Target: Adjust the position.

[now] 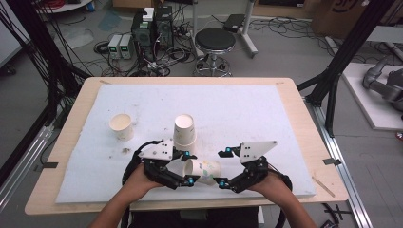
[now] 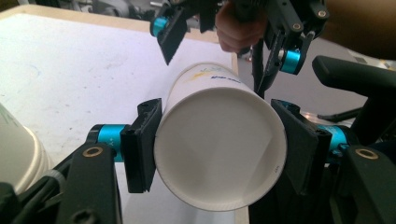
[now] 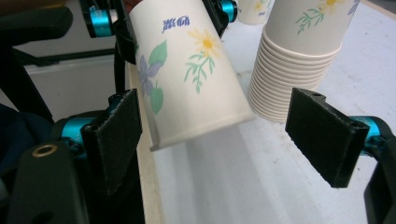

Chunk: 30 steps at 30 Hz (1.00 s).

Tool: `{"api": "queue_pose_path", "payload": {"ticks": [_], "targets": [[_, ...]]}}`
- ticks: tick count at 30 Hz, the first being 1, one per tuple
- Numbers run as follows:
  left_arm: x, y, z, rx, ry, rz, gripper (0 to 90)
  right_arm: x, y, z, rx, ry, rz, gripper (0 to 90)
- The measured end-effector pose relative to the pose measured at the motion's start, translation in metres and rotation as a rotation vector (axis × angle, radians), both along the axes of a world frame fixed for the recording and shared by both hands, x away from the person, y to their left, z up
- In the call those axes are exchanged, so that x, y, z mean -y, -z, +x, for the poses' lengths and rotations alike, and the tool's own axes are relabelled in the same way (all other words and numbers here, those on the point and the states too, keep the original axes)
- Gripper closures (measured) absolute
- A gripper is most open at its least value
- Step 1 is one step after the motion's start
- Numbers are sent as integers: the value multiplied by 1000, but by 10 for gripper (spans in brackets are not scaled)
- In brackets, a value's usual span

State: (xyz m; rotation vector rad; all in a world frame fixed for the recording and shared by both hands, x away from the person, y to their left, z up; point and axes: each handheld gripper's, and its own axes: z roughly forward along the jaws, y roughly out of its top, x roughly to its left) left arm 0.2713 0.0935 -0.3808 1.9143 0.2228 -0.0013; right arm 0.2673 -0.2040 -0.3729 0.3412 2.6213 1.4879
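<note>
Jaws: left gripper [image 2: 219,149] clamped on paper cup [image 2: 219,144], held sideways above near table edge; right gripper [image 3: 224,140] wide, holding nothing. Cup stack [image 3: 299,60] just beside. Advice: keep clamp light, avoid crushing rim; set cup upright, clear of stack.

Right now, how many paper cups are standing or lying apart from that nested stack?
2: one cup stands upright, mouth up, at the table's left; one flowered cup is held sideways in the left gripper. The stack stands behind it; its cups are uncountable here.
</note>
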Motion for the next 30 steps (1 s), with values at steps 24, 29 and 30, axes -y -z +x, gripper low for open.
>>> {"api": "queue_pose_path", "payload": {"ticks": [24,29,30], "targets": [[-7,3,-6,28,-9,-129,370,15,31,-4,-21,-10,162,195],[-7,3,-7,17,6,-154,369,10,31,-3,-31,-38,185,195],[-7,3,-7,13,12,-158,369,9,31,-4,-42,-42,190,196]]}}
